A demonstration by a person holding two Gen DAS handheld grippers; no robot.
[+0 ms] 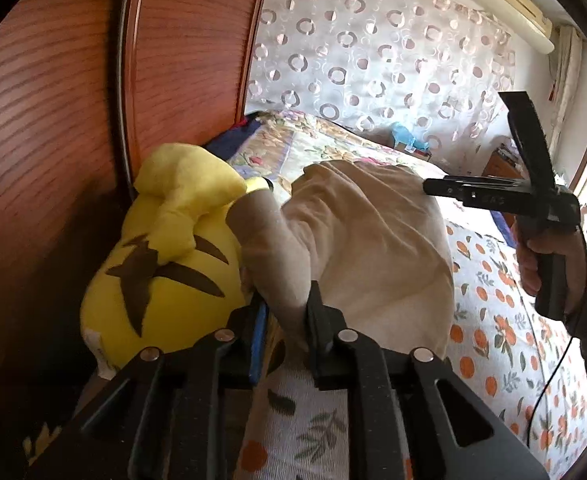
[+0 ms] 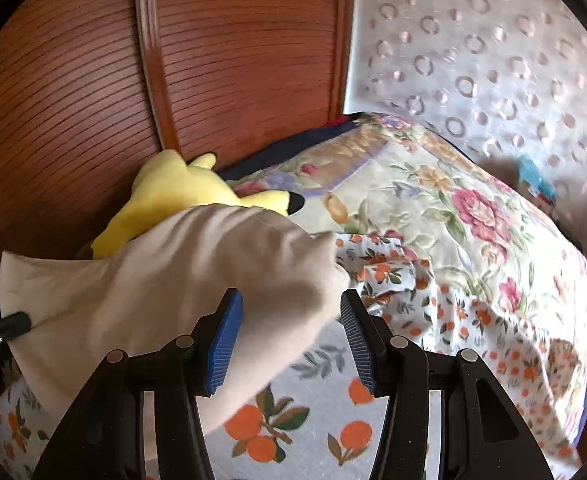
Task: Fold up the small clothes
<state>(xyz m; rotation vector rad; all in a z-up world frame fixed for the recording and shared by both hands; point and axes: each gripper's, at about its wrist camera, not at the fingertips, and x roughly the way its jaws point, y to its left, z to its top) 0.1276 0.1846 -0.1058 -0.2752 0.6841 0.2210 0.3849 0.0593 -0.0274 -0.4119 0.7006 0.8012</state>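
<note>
A beige garment (image 1: 373, 248) lies bunched on the orange-print bedsheet (image 1: 501, 344), with one end raised. My left gripper (image 1: 287, 294) is shut on a fold of that raised end, and the cloth fills the gap between its fingers. In the right wrist view the garment (image 2: 165, 280) drapes from the left gripper's tip (image 2: 13, 322) at the far left. My right gripper (image 2: 290, 294) is open. Its blue pads (image 2: 227, 340) stand on either side of the garment's lower edge without pressing it. A hand (image 1: 541, 256) holds the right gripper (image 1: 429, 188) just right of the garment.
A yellow plush toy (image 1: 165, 264) leans against the wooden slatted panel (image 1: 53, 120), touching the garment's left side. A floral quilt (image 2: 453, 208) is heaped behind. A patterned curtain (image 1: 373, 48) hangs beyond the bed, and a black cable (image 1: 549, 380) trails below the hand.
</note>
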